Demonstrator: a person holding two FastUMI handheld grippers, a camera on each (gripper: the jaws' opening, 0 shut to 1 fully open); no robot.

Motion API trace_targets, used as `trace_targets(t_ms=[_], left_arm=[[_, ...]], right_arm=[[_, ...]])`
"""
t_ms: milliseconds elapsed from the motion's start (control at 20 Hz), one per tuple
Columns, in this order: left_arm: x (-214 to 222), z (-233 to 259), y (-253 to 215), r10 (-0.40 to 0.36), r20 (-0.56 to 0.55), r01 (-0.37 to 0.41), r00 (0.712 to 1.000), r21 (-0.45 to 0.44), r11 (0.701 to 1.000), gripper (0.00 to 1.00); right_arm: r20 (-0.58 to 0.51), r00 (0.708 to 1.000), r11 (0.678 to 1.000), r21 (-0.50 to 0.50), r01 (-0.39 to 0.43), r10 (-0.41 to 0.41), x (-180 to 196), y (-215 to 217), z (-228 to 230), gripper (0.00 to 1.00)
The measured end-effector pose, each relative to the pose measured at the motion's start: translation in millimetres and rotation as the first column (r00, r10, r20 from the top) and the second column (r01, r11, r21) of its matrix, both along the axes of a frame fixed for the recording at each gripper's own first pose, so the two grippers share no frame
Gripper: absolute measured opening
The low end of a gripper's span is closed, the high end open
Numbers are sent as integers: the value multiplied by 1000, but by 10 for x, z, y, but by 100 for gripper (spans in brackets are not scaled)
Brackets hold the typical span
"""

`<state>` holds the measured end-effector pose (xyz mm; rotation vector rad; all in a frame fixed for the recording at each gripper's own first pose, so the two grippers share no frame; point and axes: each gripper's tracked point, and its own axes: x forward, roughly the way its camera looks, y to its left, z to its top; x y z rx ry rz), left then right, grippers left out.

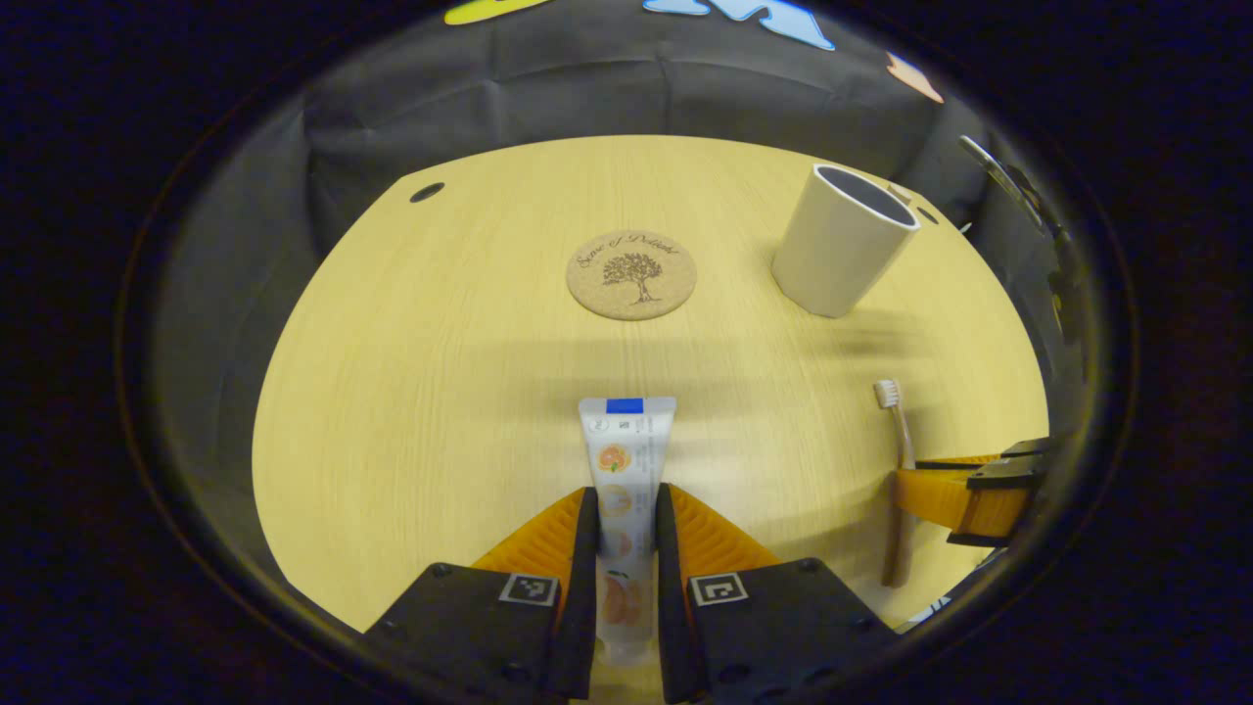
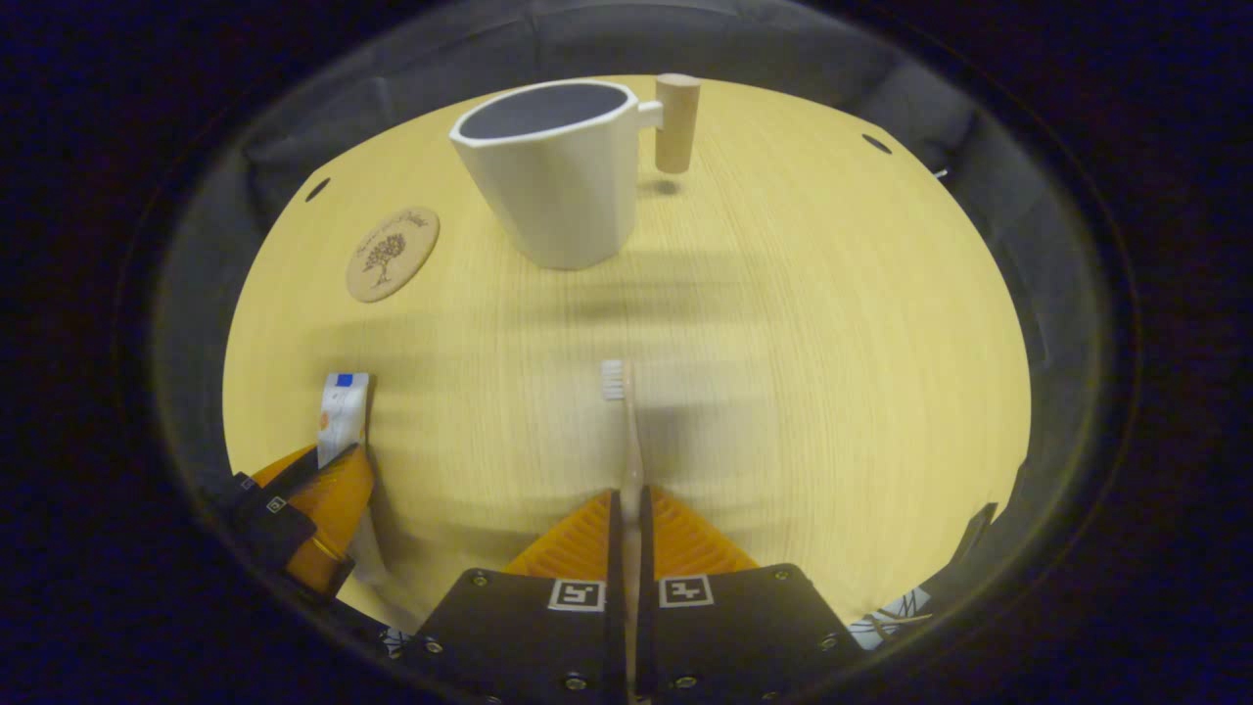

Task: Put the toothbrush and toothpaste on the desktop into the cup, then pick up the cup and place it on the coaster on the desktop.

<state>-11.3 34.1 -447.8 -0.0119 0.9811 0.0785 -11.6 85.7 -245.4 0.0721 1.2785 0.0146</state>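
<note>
In the left gripper view my left gripper (image 1: 625, 514) is shut on a white toothpaste tube (image 1: 625, 460) that points forward over the wooden desktop (image 1: 440, 392). A round cork coaster (image 1: 631, 274) lies ahead, and the white cup (image 1: 844, 241) stands at the far right. The toothbrush (image 1: 901, 470) lies at the right, with the right gripper (image 1: 964, 494) on its handle. In the right gripper view my right gripper (image 2: 628, 519) is shut on the toothbrush (image 2: 626, 431), bristles forward. The cup (image 2: 558, 176) with its wooden handle (image 2: 676, 122) stands ahead, the coaster (image 2: 392, 254) lies to its left, and the left gripper (image 2: 313, 509) holds the tube (image 2: 341, 411).
Black cloth walls surround the round desktop on the far side. Small dark holes (image 1: 427, 192) mark the tabletop near its back edge. Bare wood lies between the grippers and the cup.
</note>
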Motion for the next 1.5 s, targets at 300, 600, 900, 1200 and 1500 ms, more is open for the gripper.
trace_targets(t_ms=[300,600,900,1200,1500], left_arm=[[3,46,27,32,4,-32,999,-44,999,18],[-8,70,39,48,25,-47,999,-57,997,19],[9,77,37,63,36,-61,997,-63,996,18],[47,106,81,89,53,-85,995,-79,993,17],[133,312,82,67,94,-61,993,-66,996,18]], right_arm=[[34,999,1000,27,4,-5,30,-2,5,2],[43,995,990,119,82,-88,43,34,189,2],[160,972,975,169,145,-173,257,-64,495,2],[252,929,943,264,201,-269,672,-62,849,2],[329,873,905,350,242,-361,1224,21,1111,2]])
